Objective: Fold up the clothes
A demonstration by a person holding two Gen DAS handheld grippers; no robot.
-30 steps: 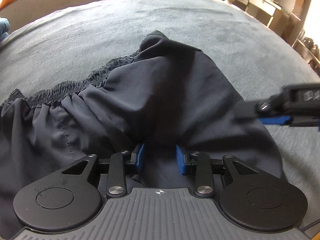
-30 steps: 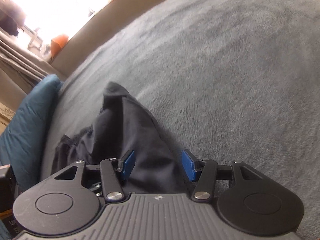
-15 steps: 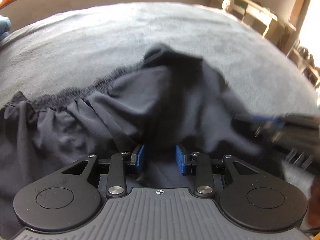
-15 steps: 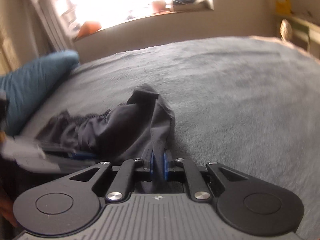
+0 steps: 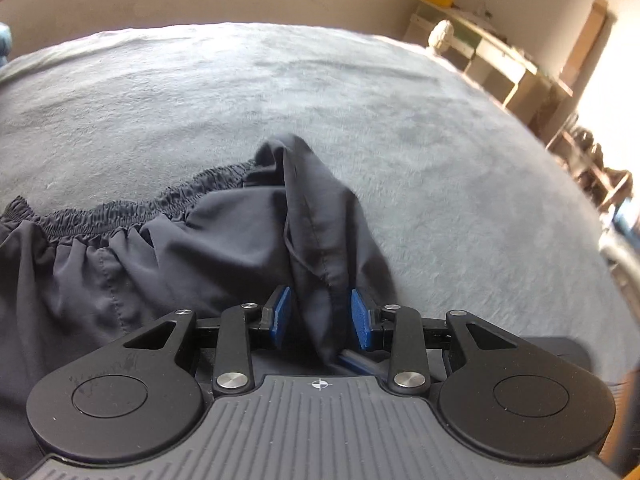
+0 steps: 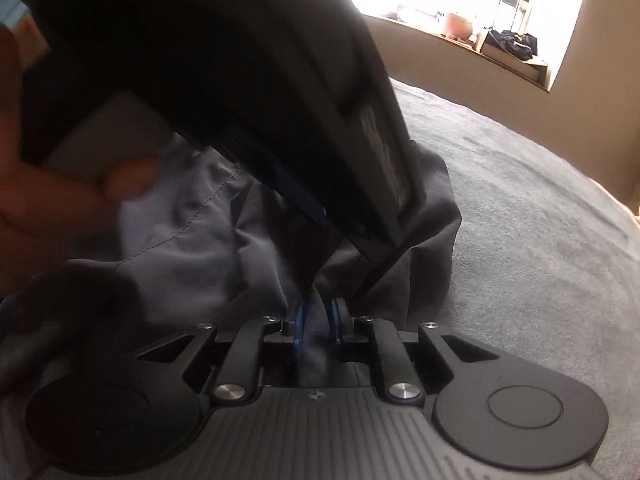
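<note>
Dark grey shorts bunched on my grey bed, left tongs spread around a fold, right tongs just loosening, fabric between, grip unclear.

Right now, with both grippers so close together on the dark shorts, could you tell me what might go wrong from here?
1. The left gripper straddles a ridge of the shorts with gaps beside its pads, so the fabric could slip free.
2. The right gripper, whose jaws have just been opening, has cloth between them; that grip may be loosening.
3. The left gripper's body fills the right wrist view, so the two could collide.
</note>
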